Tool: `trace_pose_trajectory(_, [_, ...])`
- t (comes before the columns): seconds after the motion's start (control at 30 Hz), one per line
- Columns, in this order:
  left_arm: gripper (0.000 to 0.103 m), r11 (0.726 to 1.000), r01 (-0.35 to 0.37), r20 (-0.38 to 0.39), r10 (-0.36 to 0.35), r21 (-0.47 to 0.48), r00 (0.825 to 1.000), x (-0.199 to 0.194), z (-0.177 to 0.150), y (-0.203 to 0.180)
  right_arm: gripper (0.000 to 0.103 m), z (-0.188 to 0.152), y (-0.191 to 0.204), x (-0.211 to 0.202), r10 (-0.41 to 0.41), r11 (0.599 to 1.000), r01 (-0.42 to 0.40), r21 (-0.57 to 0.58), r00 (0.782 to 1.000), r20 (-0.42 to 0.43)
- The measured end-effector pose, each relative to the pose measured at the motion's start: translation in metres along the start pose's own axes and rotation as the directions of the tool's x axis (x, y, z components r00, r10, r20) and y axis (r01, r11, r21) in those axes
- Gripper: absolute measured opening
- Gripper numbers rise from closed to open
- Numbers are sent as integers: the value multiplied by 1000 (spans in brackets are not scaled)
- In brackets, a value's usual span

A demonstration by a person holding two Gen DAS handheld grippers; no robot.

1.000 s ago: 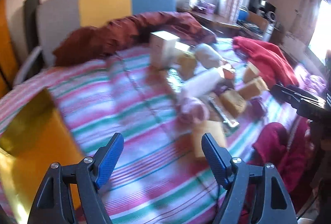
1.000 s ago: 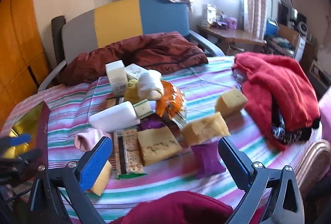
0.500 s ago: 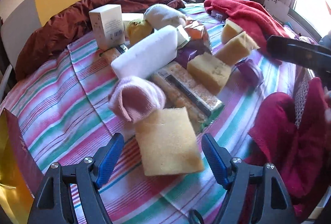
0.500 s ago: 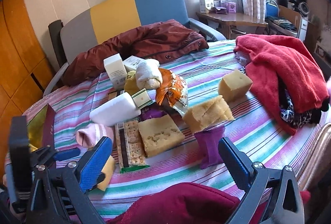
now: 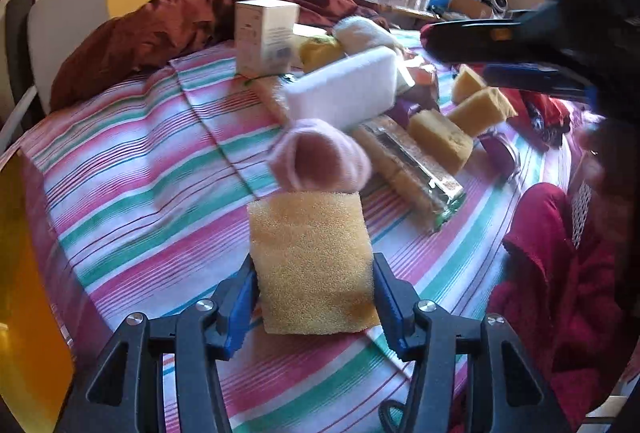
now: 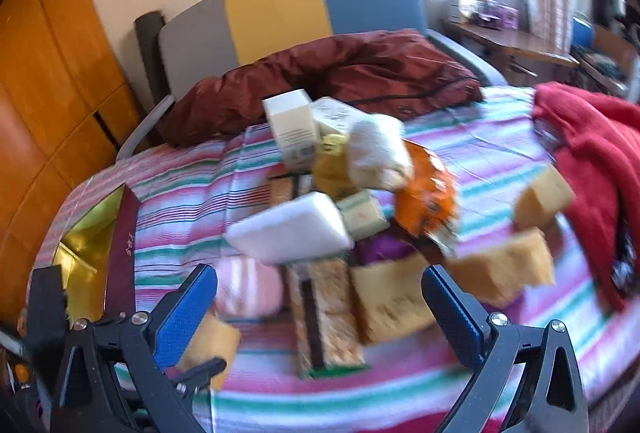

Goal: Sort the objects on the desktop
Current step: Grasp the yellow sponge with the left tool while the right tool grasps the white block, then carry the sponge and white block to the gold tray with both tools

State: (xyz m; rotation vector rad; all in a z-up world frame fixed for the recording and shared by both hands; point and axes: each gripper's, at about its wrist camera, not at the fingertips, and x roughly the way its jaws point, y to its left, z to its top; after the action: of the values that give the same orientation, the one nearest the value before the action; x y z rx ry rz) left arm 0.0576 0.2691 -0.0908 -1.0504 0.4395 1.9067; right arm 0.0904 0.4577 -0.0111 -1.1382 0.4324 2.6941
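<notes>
A flat yellow sponge [image 5: 312,261] lies on the striped bedspread [image 5: 140,169], and my left gripper [image 5: 314,285] is closing on it. Its blue pads [image 5: 242,297] meet the sponge's two sides. Just behind the sponge sit a rolled pink sock [image 5: 320,157], a white block [image 5: 344,89] and a cracker pack [image 5: 408,169]. In the right wrist view my right gripper [image 6: 320,293] hovers open over the pile, nothing between its fingers. Down at that view's lower left the same sponge [image 6: 212,341] shows beside the left gripper.
A gold-lined box [image 6: 88,245] stands open at the bed's left edge. More sponge blocks [image 6: 508,269], an orange packet [image 6: 424,193] and a white carton [image 6: 292,125] crowd the middle. A maroon jacket [image 6: 340,73] lies behind, red clothing [image 6: 592,153] on the right.
My left gripper has dropped down onto the flat yellow sponge and its jaws have narrowed onto it. The right gripper has swung over the pile; its jaws stay wide.
</notes>
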Motion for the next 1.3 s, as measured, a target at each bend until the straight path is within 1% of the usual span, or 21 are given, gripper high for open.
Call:
trace_pose_trajectory(0.07, [54, 1000, -16, 0, 16, -11, 1000, -3, -4, 7, 103, 7, 8, 12, 15, 999, -16, -31, 1000, -16])
trace_pose_trajectory(0.17, [54, 999, -22, -2, 22, -36, 1000, -6, -8, 18, 103, 19, 12, 42, 88, 996, -89, -12, 991, -104])
trace_pose_trajectory(0.23, [54, 999, -11, 0, 11, -50, 1000, -5, -9, 21, 103, 27, 13, 64, 130, 991, -127, 28, 981, -143])
trace_pose_trajectory(0.27, [54, 999, -9, 1, 9, -51, 1000, -6, -10, 21, 103, 33, 13, 79, 167, 985, -158, 69, 971, -170])
trace_pose_trajectory(0.3, [54, 999, -10, 4, 11, -48, 1000, -6, -10, 21, 103, 36, 12, 87, 204, 977, -188, 104, 964, -174])
trace_pose_trajectory(0.33, [54, 999, -12, 6, 12, -45, 1000, -6, -11, 20, 103, 39, 12, 96, 276, 957, -254, 144, 946, -171])
trace_pose_trajectory(0.37, [55, 999, -9, 5, 10, -41, 1000, -5, -12, 20, 103, 44, 11, 106, 439, 889, -402, 219, 884, -159])
trace_pose_trajectory(0.4, [55, 999, -6, 3, 6, -41, 1000, -5, -12, 20, 103, 46, 10, 112, 535, 830, -486, 275, 832, -145])
trace_pose_trajectory(0.43, [56, 999, -4, 3, 4, -43, 1000, -4, -12, 20, 103, 50, 9, 114, 584, 791, -529, 308, 802, -122])
trace_pose_trajectory(0.47, [56, 999, -1, 1, 1, -48, 1000, -2, -11, 22, 103, 55, 10, 111, 580, 790, -531, 305, 809, -95])
trace_pose_trajectory(0.53, [58, 998, 9, -6, -10, -62, 1000, 1, -11, 25, 103, 59, 10, 107, 531, 827, -491, 273, 843, -91])
trace_pose_trajectory(0.57, [58, 998, 13, -9, -14, -66, 1000, 2, -11, 25, 103, 58, 10, 107, 493, 851, -453, 267, 863, -109])
trace_pose_trajectory(0.63, [58, 998, 10, -7, -11, -62, 1000, 3, -11, 25, 103, 52, 9, 107, 373, 913, -329, 243, 914, -162])
trace_pose_trajectory(0.7, [58, 998, 5, -8, -6, -56, 1000, 4, -12, 23, 103, 47, 7, 112, 294, 942, -249, 226, 936, -193])
trace_pose_trajectory(0.83, [58, 998, 2, -6, -2, -57, 1000, 4, -14, 22, 103, 40, 9, 127, 225, 948, -165, 271, 951, -211])
trace_pose_trajectory(0.93, [54, 999, 3, 10, -2, -52, 1000, 0, -15, 21, 102, 41, 15, 130, 178, 953, -122, 278, 966, -187])
trace_pose_trajectory(0.97, [54, 999, 3, 15, -2, -48, 1000, -1, -16, 21, 91, 42, 18, 131, 144, 960, -92, 264, 972, -183])
trace_pose_trajectory(1.0, [53, 999, 0, 20, 0, -42, 1000, -3, -16, 20, 61, 43, 23, 133, 92, 971, -45, 234, 977, -193])
trace_pose_trajectory(1.03, [53, 999, -7, 27, 8, -35, 1000, -5, -17, 19, 61, 41, 25, 133, 60, 977, -16, 211, 977, -205])
trace_pose_trajectory(1.13, [53, 999, -10, 39, 11, -43, 999, -11, -19, 22, 59, 38, 30, 128, 54, 984, -19, 178, 980, -194])
trace_pose_trajectory(1.3, [53, 998, -22, 100, 28, -61, 995, -33, -15, 24, 59, 46, 29, 88, 106, 985, -92, 149, 991, -88])
